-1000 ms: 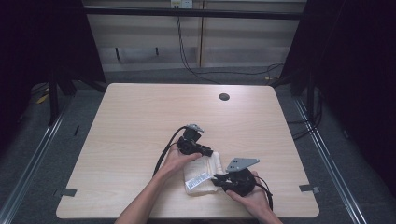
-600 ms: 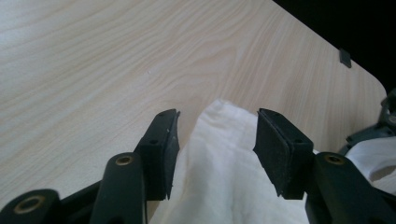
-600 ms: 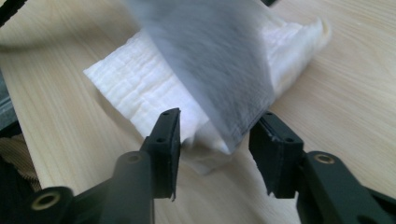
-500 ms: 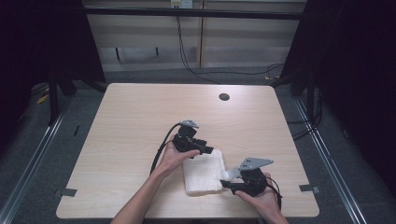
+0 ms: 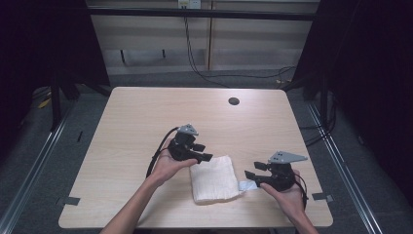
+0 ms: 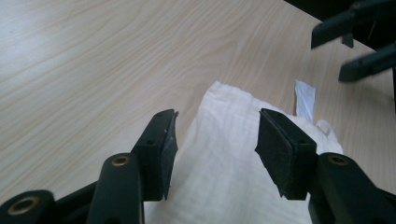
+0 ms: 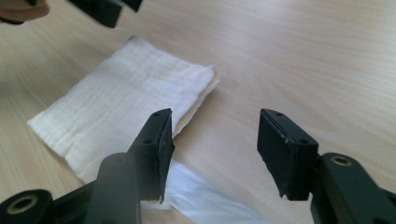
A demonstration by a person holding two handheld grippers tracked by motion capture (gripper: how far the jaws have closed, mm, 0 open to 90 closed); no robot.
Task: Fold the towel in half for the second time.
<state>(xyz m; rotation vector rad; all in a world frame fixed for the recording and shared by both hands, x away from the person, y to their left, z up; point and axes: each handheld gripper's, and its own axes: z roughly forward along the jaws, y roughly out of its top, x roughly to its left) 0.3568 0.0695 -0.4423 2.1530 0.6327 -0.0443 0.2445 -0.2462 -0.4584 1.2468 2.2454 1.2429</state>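
A folded white cloth [image 5: 215, 179] lies flat on the wooden table [image 5: 136, 122], near the front edge. A small white label [image 5: 246, 185] sticks out from its right side. My left gripper [image 5: 204, 152] hovers at the cloth's upper left corner. Its jaws have just been opening and nothing is pressed between them; in the left gripper view the cloth [image 6: 233, 182] lies below the gripper [image 6: 215, 140]. My right gripper [image 5: 249, 175] sits just right of the cloth, and its jaws have also just been opening. In the right gripper view this gripper [image 7: 212, 140] is over bare wood, with the cloth [image 7: 121, 107] at the left and the label [image 7: 205, 200] beneath.
A round black hole [image 5: 234, 101] sits near the table's far edge. Cables trail from both grippers, and metal rails [image 5: 44, 156] run along the floor on either side of the table. Dark curtains hang to the left and right.
Both grippers have let go of the cloth and opened. The left one drew back up and left, the right one moved right. The cloth now lies folded flat.
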